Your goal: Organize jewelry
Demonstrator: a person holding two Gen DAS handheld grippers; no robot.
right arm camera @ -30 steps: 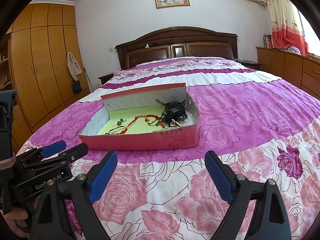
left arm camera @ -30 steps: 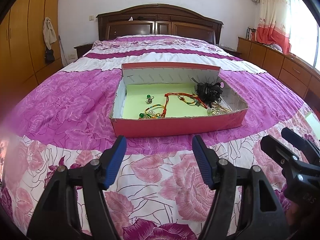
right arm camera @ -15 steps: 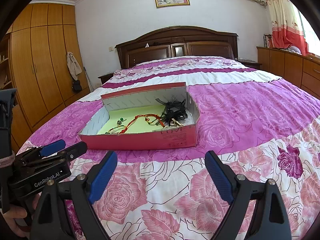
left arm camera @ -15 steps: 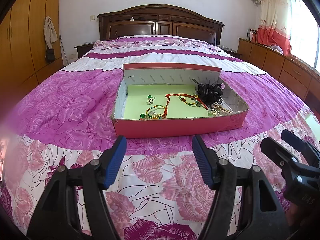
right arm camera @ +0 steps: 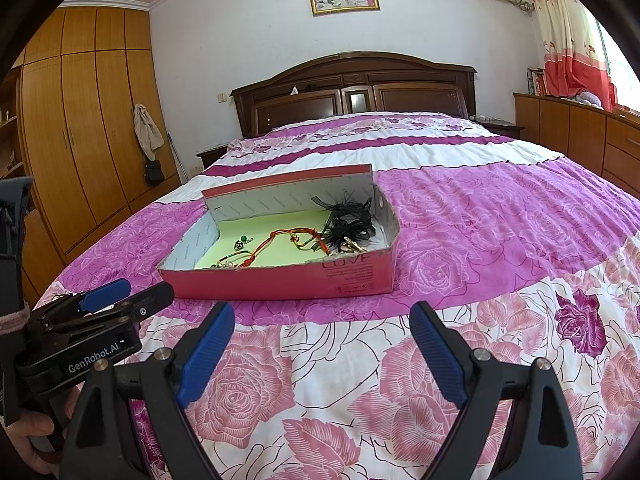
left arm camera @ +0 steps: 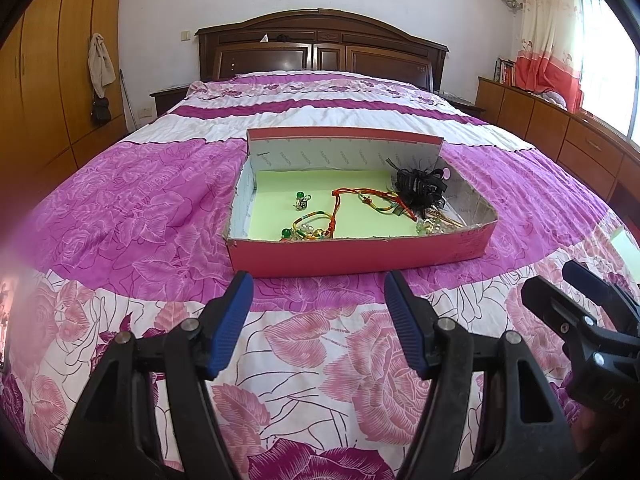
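1. Jewelry: tangled red-and-multicolour cord bracelets (left arm camera: 352, 210) at frame centre in the left wrist view, strung from lower left to upper right across the green floor of the box; small green-bead charm (left arm camera: 302, 200) apart to their left; black ribbon hair clip (left arm camera: 420, 188) at the right end, touching the cords.
2. Red cardboard box (left arm camera: 360, 256), open-topped, resting on the floral bedspread (left arm camera: 140, 208); long axis left to right across the frame, near wall facing the fingers.
3. Left gripper (left arm camera: 318, 312) at lower centre of its view, well short of the near wall, jaws parted at moderate width and empty; box straight ahead and above in frame, cords roughly in line with the gap.
4. Right gripper (right arm camera: 322, 344) at lower centre of its view, jaws spread wide, nothing between them; box up and left of the gap (right arm camera: 280, 276), hair clip end closest.
5. Judged: neither clearly nearer; left better aligned with the beaded end, right with the clip end.
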